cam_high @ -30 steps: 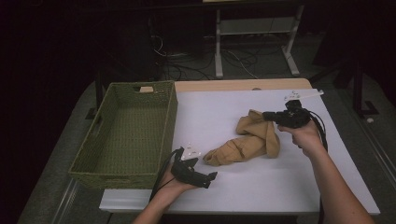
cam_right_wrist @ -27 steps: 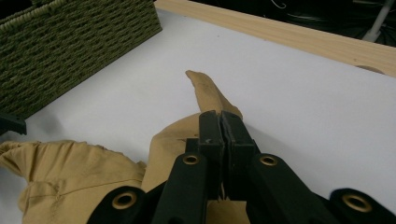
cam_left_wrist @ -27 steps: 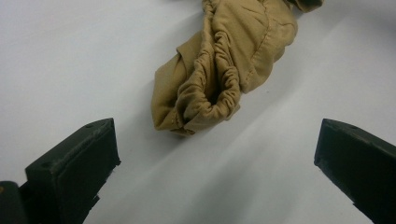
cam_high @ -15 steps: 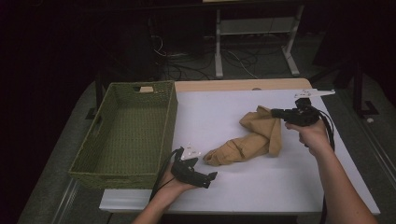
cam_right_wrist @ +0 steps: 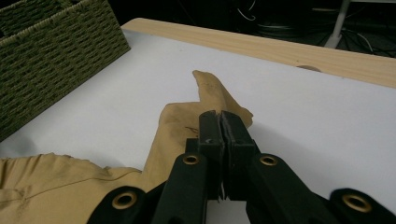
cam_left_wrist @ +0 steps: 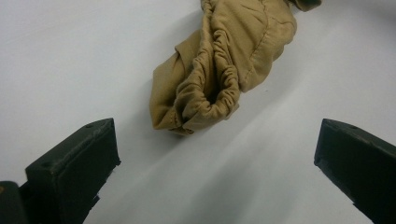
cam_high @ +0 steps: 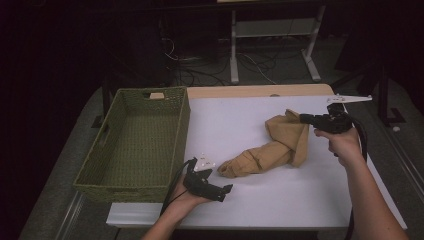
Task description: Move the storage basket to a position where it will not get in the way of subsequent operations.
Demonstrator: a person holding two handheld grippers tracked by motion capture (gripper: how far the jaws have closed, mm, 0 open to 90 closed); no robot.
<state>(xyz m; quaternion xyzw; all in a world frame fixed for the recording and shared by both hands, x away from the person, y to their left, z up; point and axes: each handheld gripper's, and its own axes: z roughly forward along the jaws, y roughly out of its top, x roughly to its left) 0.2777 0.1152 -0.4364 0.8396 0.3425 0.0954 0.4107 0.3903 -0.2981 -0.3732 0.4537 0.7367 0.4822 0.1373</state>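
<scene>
White worktop [cam_high: 280,200] carries everything, and behind it the room is dark, with cables and a metal stand on the floor. At the near edge the left gripper [cam_high: 226,189] rests low over the worktop in the person's left hand [cam_high: 187,200], palm turned up, and points to the right. Its jaws stand wide apart with nothing between them; in the left gripper view the gathered, elastic end of the tan garment [cam_left_wrist: 219,70] lies just ahead of them, not touching. To the left stands the green woven basket [cam_high: 100,186], and its inside looks empty. The tan garment [cam_high: 275,145] lies crumpled on the middle of the worktop, to the right of the basket and well apart from it. Farther, at the right, the right gripper [cam_high: 302,118] is held level, pointing left. Its jaws are pressed together at the garment's far upper corner [cam_right_wrist: 210,91]; whether they pinch the cloth, I cannot tell.
</scene>
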